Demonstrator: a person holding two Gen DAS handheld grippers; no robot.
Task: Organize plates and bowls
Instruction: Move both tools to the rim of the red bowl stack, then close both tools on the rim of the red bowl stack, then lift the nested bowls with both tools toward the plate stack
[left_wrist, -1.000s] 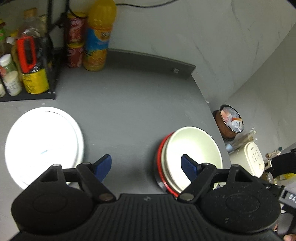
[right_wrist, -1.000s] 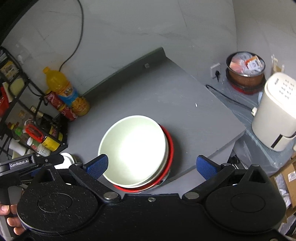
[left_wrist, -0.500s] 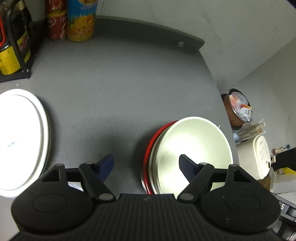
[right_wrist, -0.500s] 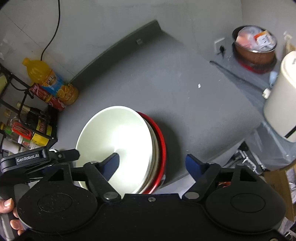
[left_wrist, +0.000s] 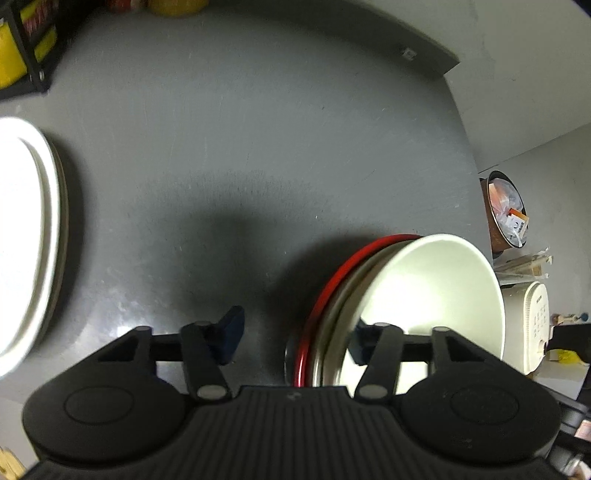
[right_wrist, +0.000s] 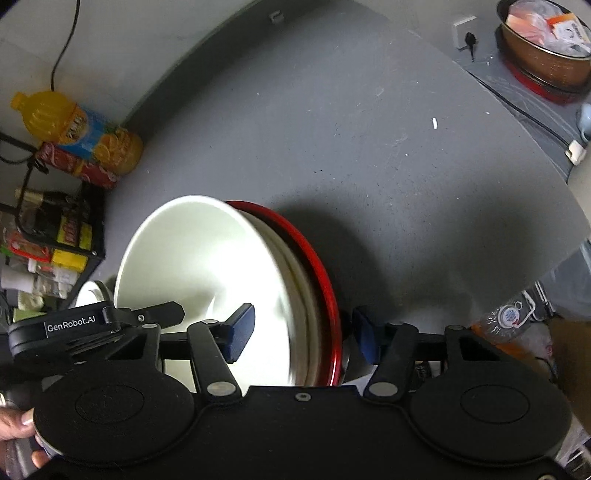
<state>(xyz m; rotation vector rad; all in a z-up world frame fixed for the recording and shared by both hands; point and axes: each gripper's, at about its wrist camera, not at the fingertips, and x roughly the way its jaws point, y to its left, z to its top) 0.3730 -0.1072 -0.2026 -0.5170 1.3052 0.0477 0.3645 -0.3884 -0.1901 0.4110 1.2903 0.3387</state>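
Observation:
A stack of bowls sits near the grey counter's front right edge: a white bowl (left_wrist: 424, 291) on top, a beige one under it and a red-rimmed bowl (left_wrist: 325, 288) at the bottom. My left gripper (left_wrist: 295, 338) is open and straddles the stack's left rim, with one finger outside and one inside the white bowl. My right gripper (right_wrist: 303, 336) is open too and straddles the right rim of the white bowl (right_wrist: 199, 266) and red bowl (right_wrist: 321, 269). A pile of white plates (left_wrist: 26, 240) lies at the far left.
An orange drink bottle (right_wrist: 74, 125), cans and a black wire rack (right_wrist: 55, 236) stand at the back left by the wall. Past the counter's right edge are a copper pot (right_wrist: 543, 51) and a white appliance (left_wrist: 528, 325). A hand (right_wrist: 14, 424) holds the left gripper.
Both grippers have come down and forward onto the bowl stack, so its rims now sit between their fingers. The right gripper's fingers have narrowed a good deal, the left's a little.

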